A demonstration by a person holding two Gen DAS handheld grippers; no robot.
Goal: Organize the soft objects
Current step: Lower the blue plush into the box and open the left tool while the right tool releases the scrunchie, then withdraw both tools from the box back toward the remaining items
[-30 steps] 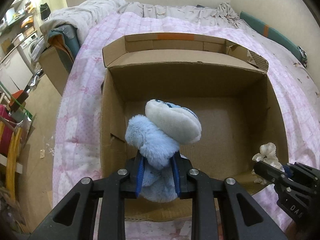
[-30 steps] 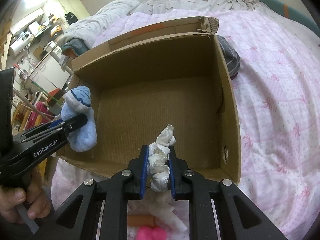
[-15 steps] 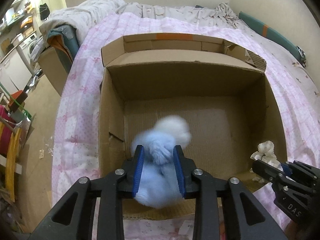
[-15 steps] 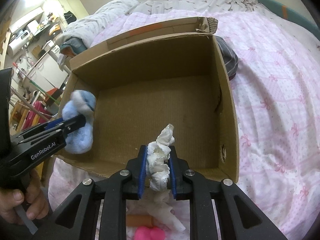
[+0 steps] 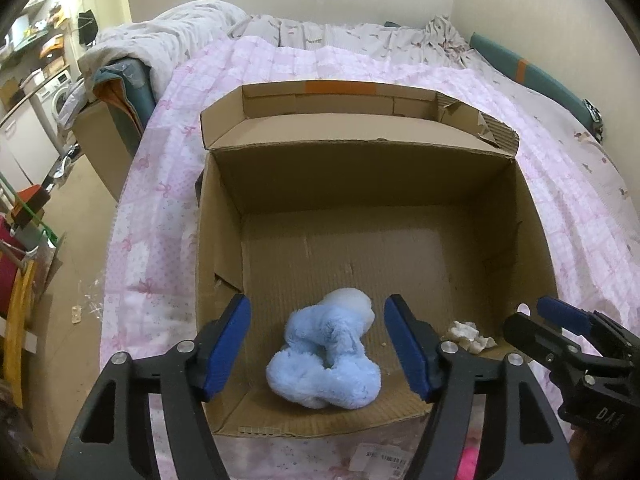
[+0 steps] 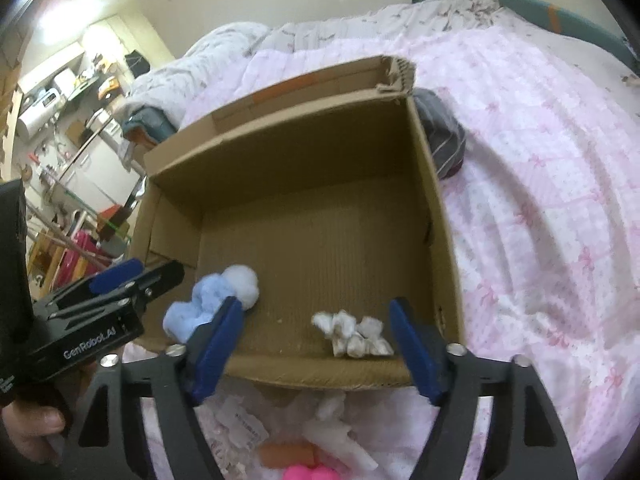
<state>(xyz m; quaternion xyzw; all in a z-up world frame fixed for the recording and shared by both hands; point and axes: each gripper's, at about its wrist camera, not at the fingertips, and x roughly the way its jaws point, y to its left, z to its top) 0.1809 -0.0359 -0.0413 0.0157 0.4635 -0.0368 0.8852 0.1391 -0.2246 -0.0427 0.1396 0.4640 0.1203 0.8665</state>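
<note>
An open cardboard box (image 5: pixel 532 216) (image 6: pixel 436 208) sits on the pink bed. A fluffy blue and white plush (image 5: pixel 326 360) lies on the box floor near the front wall; it also shows in the right wrist view (image 6: pixel 212 304). A crumpled white soft item (image 6: pixel 352 334) lies on the floor at the front right, also seen in the left wrist view (image 5: pixel 466 334). My left gripper (image 5: pixel 318 344) is open and empty above the plush. My right gripper (image 6: pixel 316 340) is open and empty above the white item.
Below the box's front wall lie a pink toy (image 6: pixel 312 472), an orange item (image 6: pixel 286 454), a white item (image 6: pixel 340 438) and a paper label (image 5: pixel 382 460). A dark grey bundle (image 6: pixel 444 140) lies beside the box's right wall. Crumpled bedding (image 5: pixel 168 44) lies at the back left, above the floor.
Both grippers opened. The blue plush dropped from the left gripper and the white item from the right gripper onto the box floor.
</note>
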